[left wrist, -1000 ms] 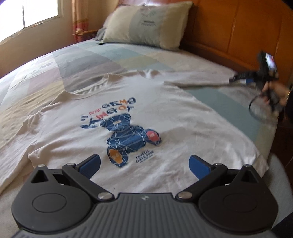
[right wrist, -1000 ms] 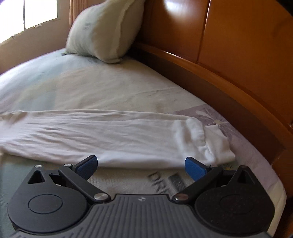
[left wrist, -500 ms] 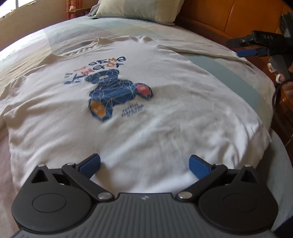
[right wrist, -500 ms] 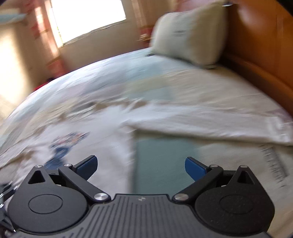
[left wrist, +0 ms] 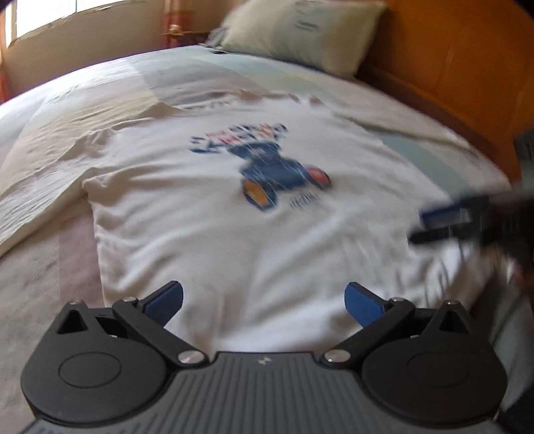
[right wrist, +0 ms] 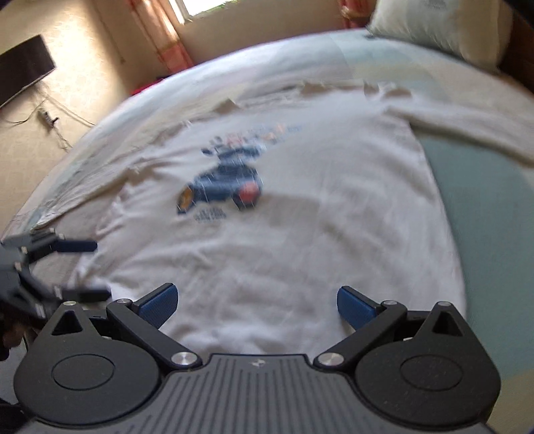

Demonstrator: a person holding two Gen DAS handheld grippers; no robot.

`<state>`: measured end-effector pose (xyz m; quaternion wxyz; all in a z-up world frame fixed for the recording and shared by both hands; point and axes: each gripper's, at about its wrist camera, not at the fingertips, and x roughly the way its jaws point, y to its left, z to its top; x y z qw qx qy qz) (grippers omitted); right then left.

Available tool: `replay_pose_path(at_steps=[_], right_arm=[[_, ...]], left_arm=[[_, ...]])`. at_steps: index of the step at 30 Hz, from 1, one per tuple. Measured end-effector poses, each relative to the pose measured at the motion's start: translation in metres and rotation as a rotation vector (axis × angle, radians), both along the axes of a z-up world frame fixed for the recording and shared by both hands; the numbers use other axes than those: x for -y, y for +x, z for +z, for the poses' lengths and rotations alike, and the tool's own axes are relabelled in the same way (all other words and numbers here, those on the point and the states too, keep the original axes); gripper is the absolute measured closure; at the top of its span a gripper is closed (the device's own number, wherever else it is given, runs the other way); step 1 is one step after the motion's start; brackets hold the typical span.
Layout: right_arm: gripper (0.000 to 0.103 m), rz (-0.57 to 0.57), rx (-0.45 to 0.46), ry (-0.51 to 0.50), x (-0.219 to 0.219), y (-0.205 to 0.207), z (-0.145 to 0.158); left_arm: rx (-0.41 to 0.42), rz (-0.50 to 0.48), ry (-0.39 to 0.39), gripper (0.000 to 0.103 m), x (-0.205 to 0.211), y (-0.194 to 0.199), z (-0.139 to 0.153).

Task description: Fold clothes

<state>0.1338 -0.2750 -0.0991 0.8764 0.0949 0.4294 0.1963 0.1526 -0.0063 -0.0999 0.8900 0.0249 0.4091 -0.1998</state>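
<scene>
A white long-sleeved shirt [left wrist: 267, 233] with a blue bear print [left wrist: 280, 173] lies flat, front up, on the bed. My left gripper [left wrist: 263, 302] is open just over the shirt's hem, nothing between its blue pads. It shows again at the left edge of the right wrist view, left gripper [right wrist: 85, 270], fingers spread near the hem's left corner. My right gripper [right wrist: 255, 305] is open over the lower part of the shirt [right wrist: 300, 233] and holds nothing. In the left wrist view the right gripper [left wrist: 434, 225] is a blur near the shirt's right side. Both views are motion-blurred.
A pillow [left wrist: 297, 30] leans against the wooden headboard [left wrist: 467, 66] at the far end. One sleeve [right wrist: 467, 123] stretches right over the patchwork bedsheet [right wrist: 484, 200]. A window [right wrist: 203, 8] and curtain are beyond the bed; floor with cables [right wrist: 50, 117] lies to the left.
The right gripper swung away from the sleeve by the headboard to the shirt's lower edge. The left gripper shifted along the hem. Both stayed open.
</scene>
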Motion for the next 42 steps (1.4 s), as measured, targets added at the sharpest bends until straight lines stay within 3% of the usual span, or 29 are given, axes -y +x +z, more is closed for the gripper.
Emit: replay_pose_path(at_steps=[5, 10, 13, 20, 24, 29, 33, 42], right_arm=[[0.000, -0.048, 0.019, 0.014, 0.002, -0.009, -0.002], [0.000, -0.073, 0.047, 0.043, 0.005, -0.016, -0.007], [0.000, -0.080, 0.036, 0.041, 0.004, -0.013, -0.006], [0.000, -0.065, 0.052, -0.015, -0.004, -0.016, -0.007], [0.000, -0.053, 0.046, -0.057, -0.010, -0.014, -0.006], [0.000, -0.063, 0.039, -0.059, -0.010, -0.013, -0.006], [0.000, -0.070, 0.036, -0.053, -0.010, -0.013, -0.007], [0.000, -0.064, 0.038, -0.145, -0.023, -0.012, -0.008]], left_arm=[[-0.032, 0.077, -0.043, 0.001, -0.011, -0.002, -0.014], [-0.035, 0.086, -0.016, 0.001, -0.013, -0.026, -0.015], [-0.039, 0.102, -0.016, 0.001, -0.014, -0.020, -0.011], [-0.079, 0.147, -0.029, 0.001, -0.011, 0.001, -0.012], [-0.059, 0.144, 0.016, 0.001, -0.003, -0.010, -0.015], [-0.093, 0.181, -0.014, 0.001, -0.009, -0.014, -0.006], [-0.078, 0.168, -0.018, 0.001, -0.009, -0.016, 0.001], [-0.087, 0.134, -0.067, 0.001, -0.015, -0.024, -0.009]])
